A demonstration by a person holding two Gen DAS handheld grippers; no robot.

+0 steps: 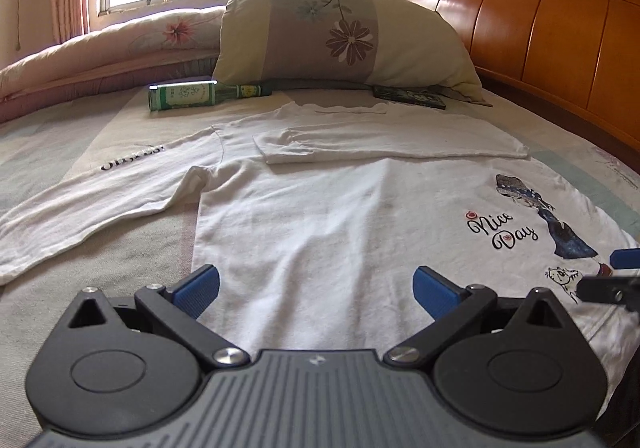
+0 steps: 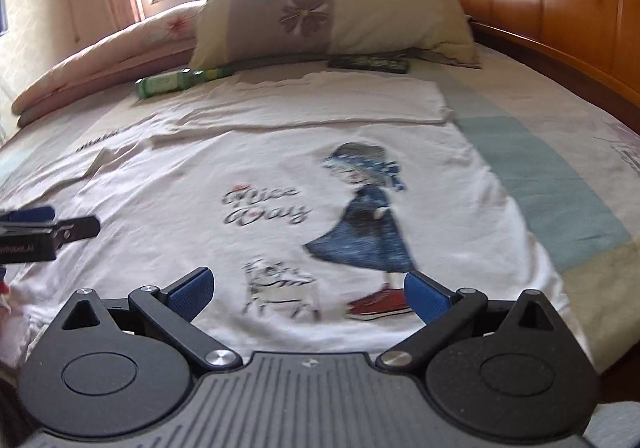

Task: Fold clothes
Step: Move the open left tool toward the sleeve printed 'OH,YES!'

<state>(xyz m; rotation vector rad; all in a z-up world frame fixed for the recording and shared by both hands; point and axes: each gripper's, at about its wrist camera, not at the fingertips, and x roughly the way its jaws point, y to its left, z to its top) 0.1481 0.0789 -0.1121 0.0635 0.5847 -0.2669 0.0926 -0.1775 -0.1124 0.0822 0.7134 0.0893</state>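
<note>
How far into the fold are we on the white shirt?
Early. Done: one sleeve is folded across the white shirt. In hand: nothing; left gripper and right gripper are open above the hem. Left: the other sleeve lies spread out, body unfolded.

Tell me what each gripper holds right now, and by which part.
Nothing. Left gripper and right gripper are both open above the white shirt.

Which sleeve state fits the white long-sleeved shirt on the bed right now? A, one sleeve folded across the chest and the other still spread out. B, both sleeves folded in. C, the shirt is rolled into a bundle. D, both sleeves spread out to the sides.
A: on the white long-sleeved shirt, the folded sleeve lies across the chest, while the other sleeve stretches out over the bed sheet.
</note>
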